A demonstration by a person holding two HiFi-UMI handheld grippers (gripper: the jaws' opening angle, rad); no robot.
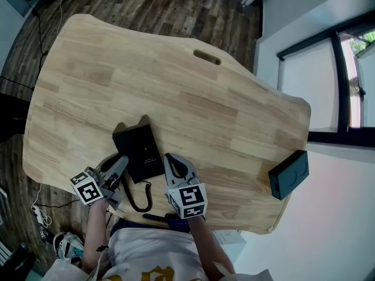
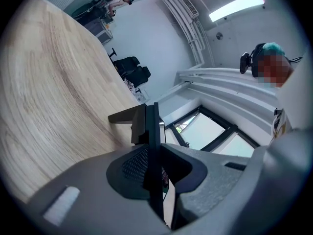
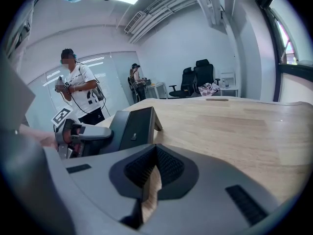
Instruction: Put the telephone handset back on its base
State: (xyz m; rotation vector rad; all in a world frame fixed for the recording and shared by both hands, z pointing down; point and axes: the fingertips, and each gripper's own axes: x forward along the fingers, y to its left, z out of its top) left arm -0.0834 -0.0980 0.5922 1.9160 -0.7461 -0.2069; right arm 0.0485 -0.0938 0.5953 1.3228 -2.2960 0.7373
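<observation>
Seating is being done at base's [image 1: 139, 148] 9 o'clock: handset [image 2: 154, 131], clamped by left gripper [image 1: 121, 161], should be kept level; right gripper [image 1: 171, 160] closed.

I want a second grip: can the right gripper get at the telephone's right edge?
Probably yes: the right gripper sits just beside the telephone, only bare table between; the left gripper clamps its other side.

The flat black telephone base [image 1: 145, 152] lies propped up at its far end near the table's [image 1: 193, 98] front edge, the black handset [image 3: 117, 129] lying along its left side, clamped in the left gripper [image 1: 120, 164], and its curly cord [image 1: 140, 196] looping over the edge.
</observation>
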